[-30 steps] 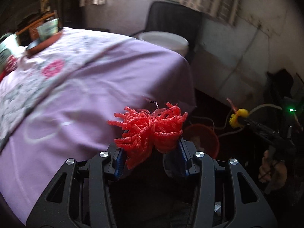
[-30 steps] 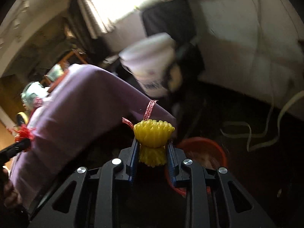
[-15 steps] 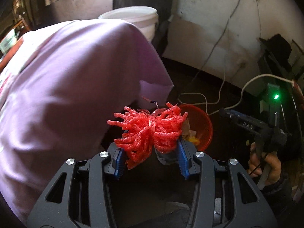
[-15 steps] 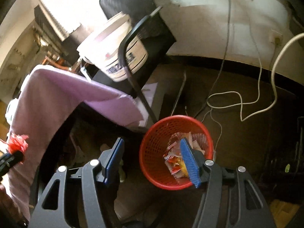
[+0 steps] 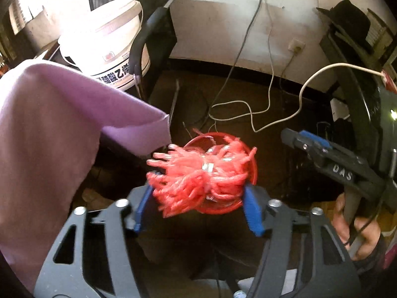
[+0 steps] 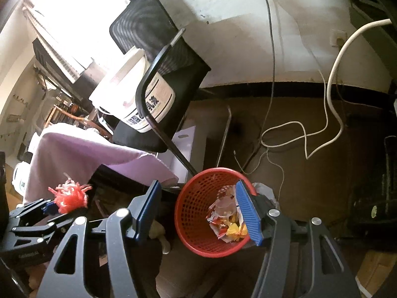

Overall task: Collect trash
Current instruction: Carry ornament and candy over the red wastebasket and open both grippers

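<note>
A red fringed pom-pom [image 5: 201, 173], blurred, sits loose between the blue pads of my left gripper [image 5: 198, 191], whose jaws are opening; neither pad presses on it. It hangs right over the red mesh basket [image 5: 254, 171] on the floor. The right wrist view shows that left gripper [image 6: 49, 207] with the pom-pom [image 6: 69, 196] at the lower left. My right gripper [image 6: 197, 186] stands open and empty above the basket [image 6: 193, 206], which holds wrappers and a yellow pom-pom [image 6: 234, 229]. A hand [image 5: 347, 226] holds the right gripper [image 5: 305, 139].
A purple tablecloth [image 5: 49, 129] hangs down at the left, close to the basket. Behind it a black chair [image 6: 173, 74] carries a white bucket [image 5: 106, 42]. White cables [image 6: 310, 134] trail over the dark floor along the wall. Dark furniture [image 6: 372, 198] stands at the right.
The left gripper came off the table and down over the basket, and its jaws widened off the red pom-pom. The right gripper opened; its yellow pom-pom dropped into the basket.
</note>
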`<state>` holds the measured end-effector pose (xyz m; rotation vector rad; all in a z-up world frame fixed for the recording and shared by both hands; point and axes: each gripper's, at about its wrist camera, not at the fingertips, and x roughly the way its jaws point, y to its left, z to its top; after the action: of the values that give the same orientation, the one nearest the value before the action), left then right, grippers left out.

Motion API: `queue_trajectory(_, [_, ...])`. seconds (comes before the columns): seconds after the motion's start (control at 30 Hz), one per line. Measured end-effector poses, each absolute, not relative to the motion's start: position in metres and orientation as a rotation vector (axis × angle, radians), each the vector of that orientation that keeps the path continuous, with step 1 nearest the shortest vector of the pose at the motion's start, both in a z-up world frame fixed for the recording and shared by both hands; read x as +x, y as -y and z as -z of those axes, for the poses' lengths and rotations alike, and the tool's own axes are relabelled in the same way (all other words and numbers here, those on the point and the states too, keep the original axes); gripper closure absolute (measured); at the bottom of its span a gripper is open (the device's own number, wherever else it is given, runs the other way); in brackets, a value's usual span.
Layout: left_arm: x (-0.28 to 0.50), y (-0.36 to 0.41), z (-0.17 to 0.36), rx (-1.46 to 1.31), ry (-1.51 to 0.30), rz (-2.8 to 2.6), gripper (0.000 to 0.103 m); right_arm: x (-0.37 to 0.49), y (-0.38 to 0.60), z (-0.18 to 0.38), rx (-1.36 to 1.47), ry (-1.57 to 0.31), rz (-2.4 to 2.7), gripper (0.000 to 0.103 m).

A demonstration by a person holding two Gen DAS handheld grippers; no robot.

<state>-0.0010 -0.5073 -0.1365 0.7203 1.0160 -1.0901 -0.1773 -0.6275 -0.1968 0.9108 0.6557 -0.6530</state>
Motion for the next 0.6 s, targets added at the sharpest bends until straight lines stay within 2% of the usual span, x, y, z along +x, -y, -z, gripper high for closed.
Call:
queue_trajectory(0.07, [0.001,0.504,0.134,0.703,-1.019,1.086,0.02,-0.179,0.629,0.195,0.905,-0.647,0.661,0.042])
queue_trajectory(0.1, [0.003,0.501,0.133,0.696,-1.019,1.076,0.019,-0.18,0.629,0.194,0.905,-0.643,0.661,0.042])
queue_trajectory(0.6, [0.027,0.458,0.112,0.632,-1.009,0.986,0.018,-0.16,0.611,0.179,0.865,-0.66,0.601,0.041])
